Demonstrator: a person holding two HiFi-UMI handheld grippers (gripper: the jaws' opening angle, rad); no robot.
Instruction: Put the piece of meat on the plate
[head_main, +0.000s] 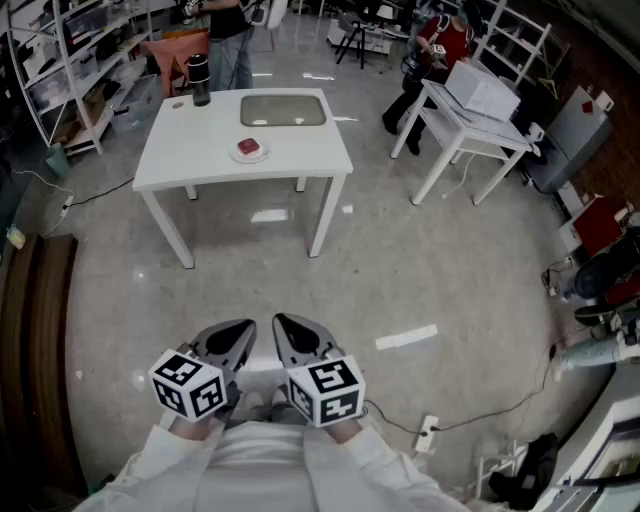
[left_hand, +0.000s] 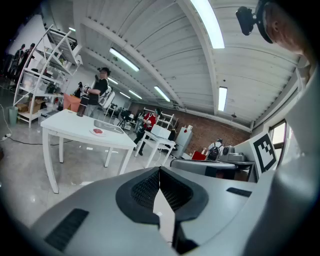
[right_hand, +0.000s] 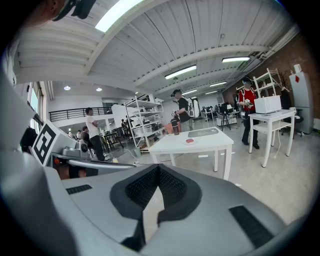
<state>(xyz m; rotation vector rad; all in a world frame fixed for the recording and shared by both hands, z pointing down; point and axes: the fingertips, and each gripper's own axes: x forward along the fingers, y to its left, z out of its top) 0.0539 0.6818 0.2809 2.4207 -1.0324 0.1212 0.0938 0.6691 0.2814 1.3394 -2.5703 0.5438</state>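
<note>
A red piece of meat (head_main: 249, 147) lies on a small white plate (head_main: 249, 155) on the white table (head_main: 200, 150) far ahead of me. The plate (left_hand: 97, 131) shows small in the left gripper view, and the plate (right_hand: 190, 141) in the right gripper view too. Both grippers are held close to my body, well short of the table, over the bare floor. My left gripper (head_main: 245, 328) is shut with nothing in it, its pads (left_hand: 150, 187) meeting at the tip. My right gripper (head_main: 283, 322) is shut and empty as well, pads (right_hand: 170, 187) together.
On the table also lie a grey tray (head_main: 283, 108) and a dark cup (head_main: 199, 80). A second white table (head_main: 470, 125) with a white box stands at the right, a person in red beside it. Shelves (head_main: 60, 60) line the left. A power strip (head_main: 428, 432) and cables lie on the floor.
</note>
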